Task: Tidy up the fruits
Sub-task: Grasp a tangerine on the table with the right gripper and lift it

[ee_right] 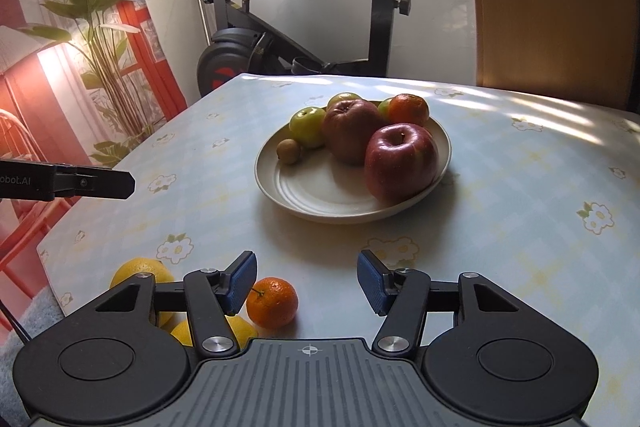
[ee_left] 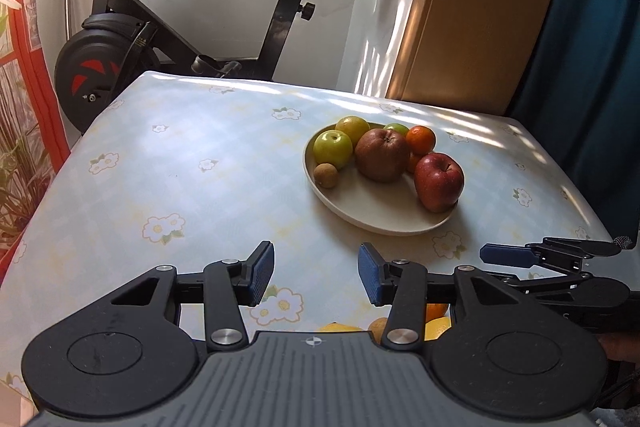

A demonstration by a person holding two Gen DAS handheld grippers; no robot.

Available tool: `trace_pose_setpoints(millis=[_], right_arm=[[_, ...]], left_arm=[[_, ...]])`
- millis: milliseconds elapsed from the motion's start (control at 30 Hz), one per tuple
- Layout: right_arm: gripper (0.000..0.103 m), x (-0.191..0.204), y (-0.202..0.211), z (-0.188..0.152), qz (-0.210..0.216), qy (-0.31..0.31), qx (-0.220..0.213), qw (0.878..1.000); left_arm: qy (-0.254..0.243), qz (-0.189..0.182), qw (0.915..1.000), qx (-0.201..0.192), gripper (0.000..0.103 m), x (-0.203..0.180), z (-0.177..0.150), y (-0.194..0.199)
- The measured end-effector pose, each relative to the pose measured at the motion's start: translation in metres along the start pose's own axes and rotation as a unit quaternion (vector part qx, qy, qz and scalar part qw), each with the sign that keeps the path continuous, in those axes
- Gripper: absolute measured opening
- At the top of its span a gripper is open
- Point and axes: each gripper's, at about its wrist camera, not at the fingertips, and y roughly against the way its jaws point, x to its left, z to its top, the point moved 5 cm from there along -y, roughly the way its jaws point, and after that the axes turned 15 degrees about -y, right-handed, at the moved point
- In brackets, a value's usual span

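Ahead of my left gripper [ee_left: 316,273] the tablecloth [ee_left: 192,163] lies bare up to the plate [ee_left: 376,215], an easy lane. My right gripper [ee_right: 307,281] has a loose orange [ee_right: 272,302] and lemons [ee_right: 138,271] crowding its left finger. The red apple [ee_right: 400,163] blocks the plate's near right rim; its near left floor is free.

Daylight falls in pale streaks across the far edge of the table [ee_left: 200,147] and onto the white wall [ee_left: 380,39] behind it, leaving the near tablecloth in softer, even light. The plate [ee_right: 304,187] throws a faint shadow toward the camera, and the red apple [ee_right: 400,159] carries a small glare spot. Both views are sharp at the centre; the fisheye bends and darkens the edges.
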Motion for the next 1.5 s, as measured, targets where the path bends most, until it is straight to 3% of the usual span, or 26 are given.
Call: trace_pose_setpoints(millis=[100,267,400,800,967,1500], right_arm=[[0.046,0.003,-0.003,-0.002,0.009,-0.002,0.014,1.0],[0.045,0.009,-0.012,-0.001,0.019,-0.015,0.04,0.999],[0.045,0.012,-0.023,0.005,0.011,-0.036,0.068,0.997],[0.041,0.014,-0.048,-0.002,-0.024,-0.053,0.119,0.991],[0.032,0.011,-0.049,-0.006,-0.021,-0.061,0.126,0.99],[0.031,0.008,-0.047,-0.007,-0.011,-0.069,0.12,0.99]], left_arm=[[-0.012,-0.005,0.9999,0.001,0.049,-0.006,-0.005,-0.001],[-0.01,-0.01,0.9999,0.001,0.049,-0.006,-0.009,-0.003],[0.012,-0.02,0.9997,-0.005,0.049,-0.003,-0.012,-0.003],[0.009,-0.008,0.9998,-0.014,0.049,0.002,-0.015,-0.005],[0.009,-0.007,0.9998,-0.014,0.049,0.001,-0.014,-0.006],[-0.004,-0.01,0.9999,-0.007,0.049,-0.003,-0.016,-0.007]])
